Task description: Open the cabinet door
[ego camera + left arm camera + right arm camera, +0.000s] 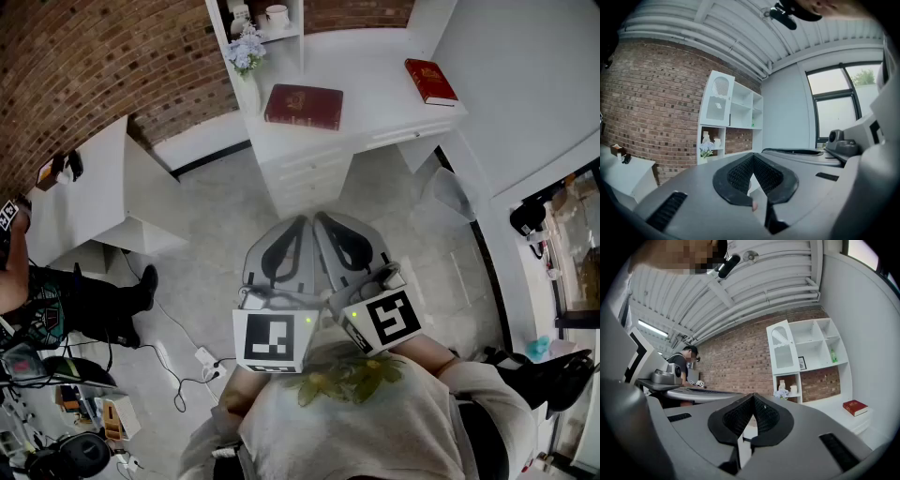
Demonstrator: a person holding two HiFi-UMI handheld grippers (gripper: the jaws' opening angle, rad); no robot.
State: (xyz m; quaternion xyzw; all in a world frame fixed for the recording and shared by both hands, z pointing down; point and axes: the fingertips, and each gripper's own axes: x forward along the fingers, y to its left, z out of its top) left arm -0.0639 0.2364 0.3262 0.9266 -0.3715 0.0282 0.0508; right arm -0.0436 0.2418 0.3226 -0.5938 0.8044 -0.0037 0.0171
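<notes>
The cabinet door (pixel 717 101) is a white panel with an arched window, shut on the upper left compartment of a white shelf unit (pixel 813 350) against the brick wall. The right gripper view shows the same door (pixel 782 351) far ahead. In the head view both grippers sit side by side close to the person's chest, well short of the shelf. My left gripper (pixel 298 227) is shut with nothing between its jaws. My right gripper (pixel 324 223) is shut and empty as well. The tips meet in the left gripper view (pixel 752 161) and in the right gripper view (pixel 753 397).
A white desk (pixel 375 66) below the shelf carries two red books (pixel 303 105) (pixel 430 81) and a vase of flowers (pixel 246 49). A white table (pixel 80 192) and another person (pixel 56 300) are at left. Cables and a power strip (pixel 204 359) lie on the floor.
</notes>
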